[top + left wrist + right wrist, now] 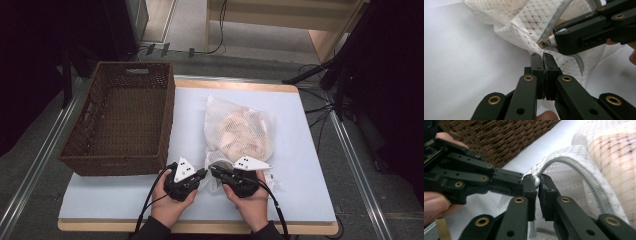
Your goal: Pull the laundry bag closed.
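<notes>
Near the front edge of the table, your left gripper is clenched on a fold of the white mesh laundry bag, its two black jaws pressed flat together with the netting pinched between them, right at the end of the zip. Your right gripper sits just beside it, nose to nose, and its jaws are closed on the small rounded silver zip pull, which shows as a bright bead between the pads.

This looks like the start of working the zip: one side anchors the cloth, the other has the puller. Whether you mean to open or close it cannot be read from the bag's mouth here. The next move, as I judge it, calls for you to hold the left hand steady so the mesh stays taut, and draw the right one along the curve of the grey zipper track instead of straight away from it. The pull is small and smooth, so it could slip from the pads if you tug at an angle.

Further out, the bag lies on the pale blue table top, right of centre, soft and lumpy, its diamond-patterned netting showing pale peach cloth bundled inside. Toward the left edge stands a dark brown woven wicker basket, rectangular with stiff, rough walls and a handle slot at its far end, just apart from the bag.
</notes>
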The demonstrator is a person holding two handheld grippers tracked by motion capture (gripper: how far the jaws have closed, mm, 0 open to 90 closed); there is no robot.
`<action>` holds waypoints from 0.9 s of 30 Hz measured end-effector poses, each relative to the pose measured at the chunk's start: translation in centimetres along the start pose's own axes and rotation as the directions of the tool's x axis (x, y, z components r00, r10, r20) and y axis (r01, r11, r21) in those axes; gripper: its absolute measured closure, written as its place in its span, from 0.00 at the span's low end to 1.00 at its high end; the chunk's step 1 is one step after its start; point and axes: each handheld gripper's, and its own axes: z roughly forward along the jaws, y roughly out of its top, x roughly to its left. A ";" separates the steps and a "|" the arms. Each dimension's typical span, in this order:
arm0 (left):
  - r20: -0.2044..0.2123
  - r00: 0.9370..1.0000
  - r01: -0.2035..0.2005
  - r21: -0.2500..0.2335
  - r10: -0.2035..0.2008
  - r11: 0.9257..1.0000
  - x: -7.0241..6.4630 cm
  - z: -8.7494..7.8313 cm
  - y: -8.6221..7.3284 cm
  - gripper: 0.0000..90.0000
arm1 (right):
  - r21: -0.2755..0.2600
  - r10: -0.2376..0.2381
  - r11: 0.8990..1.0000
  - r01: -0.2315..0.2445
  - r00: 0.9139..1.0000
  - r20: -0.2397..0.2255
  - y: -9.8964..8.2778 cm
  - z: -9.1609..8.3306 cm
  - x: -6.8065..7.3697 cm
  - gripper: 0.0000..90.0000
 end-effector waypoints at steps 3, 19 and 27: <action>-0.014 1.000 0.021 -0.010 -0.022 1.000 0.2 -0.2 0.0 1.00 | 0.017 -0.015 1.000 0.015 1.000 -0.001 -0.1 0.1 0.2 0.97; -0.034 0.987 0.154 -0.061 -0.156 0.986 1.9 -1.0 -1.0 1.00 | -0.006 -0.014 1.000 0.014 0.999 0.050 -0.5 -1.3 -0.7 0.97; -0.038 0.988 0.144 -0.077 -0.148 0.986 2.0 -0.8 -1.6 1.00 | -0.015 -0.001 1.000 0.002 0.999 0.054 -1.5 -2.9 -1.8 0.97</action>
